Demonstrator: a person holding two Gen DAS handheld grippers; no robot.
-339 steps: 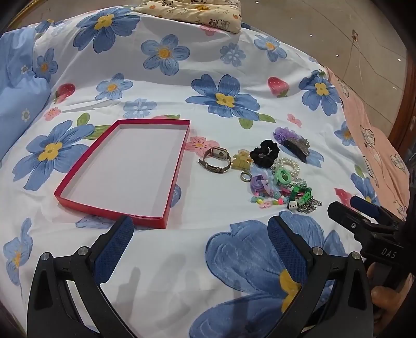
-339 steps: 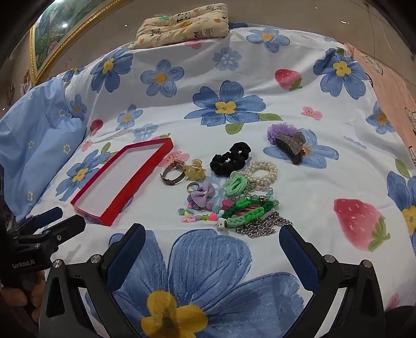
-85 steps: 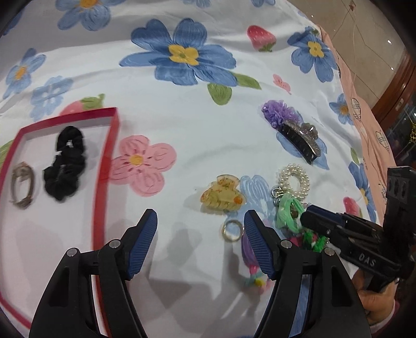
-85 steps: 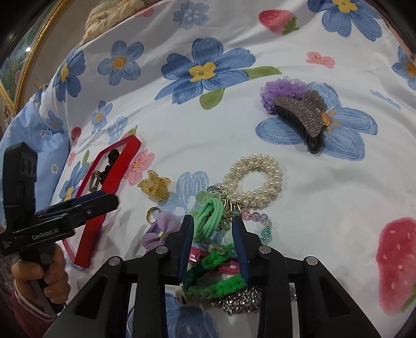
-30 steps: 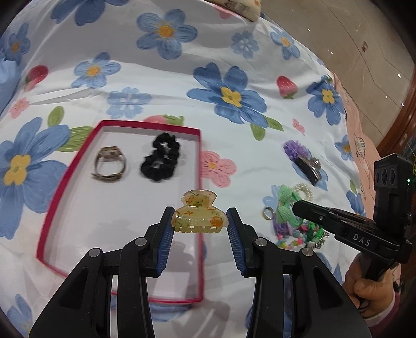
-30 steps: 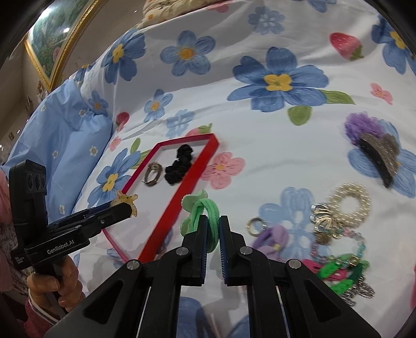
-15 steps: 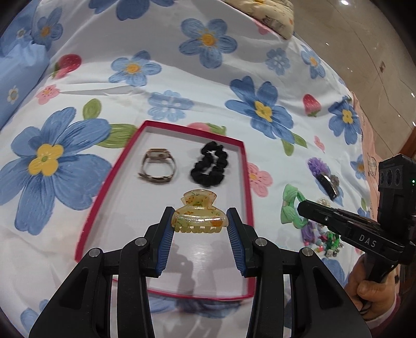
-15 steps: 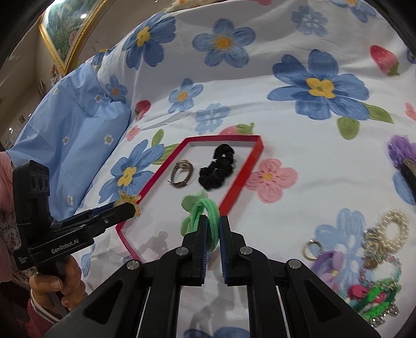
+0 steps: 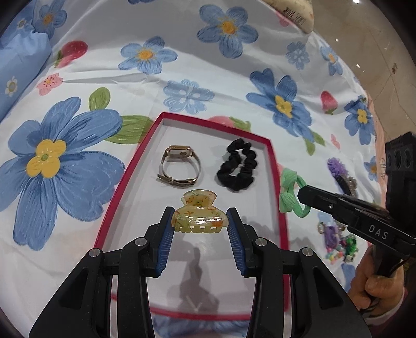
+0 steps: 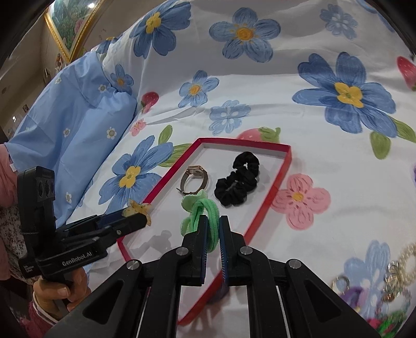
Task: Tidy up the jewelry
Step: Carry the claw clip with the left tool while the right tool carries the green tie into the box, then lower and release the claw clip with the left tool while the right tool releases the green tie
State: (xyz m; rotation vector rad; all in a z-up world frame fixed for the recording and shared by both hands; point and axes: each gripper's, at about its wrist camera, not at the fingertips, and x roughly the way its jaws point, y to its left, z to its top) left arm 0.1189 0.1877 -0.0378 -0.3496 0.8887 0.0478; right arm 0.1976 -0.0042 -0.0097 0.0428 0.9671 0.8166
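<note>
A red-rimmed tray (image 9: 282,208) (image 10: 278,179) lies on the flowered bedspread and holds a watch (image 9: 179,166) (image 10: 193,179) and a black scrunchie (image 9: 238,169) (image 10: 238,182). My left gripper (image 9: 199,221) is shut on a yellow claw hair clip (image 9: 199,213) (image 10: 137,208), held above the tray's middle. My right gripper (image 10: 212,226) is shut on a green hair tie (image 10: 200,213) (image 9: 291,192), held above the tray's right side.
A heap of loose jewelry lies right of the tray: pearl bracelet (image 10: 408,262), ring (image 10: 340,282), purple bow (image 9: 331,232), beads, dark claw clip (image 9: 345,179). A blue pillow (image 10: 70,122) lies to the left. A folded cloth (image 9: 291,10) sits at the far edge.
Both grippers have moved left over the tray with their loads. The clip and the green tie now hang closer to the tray's floor.
</note>
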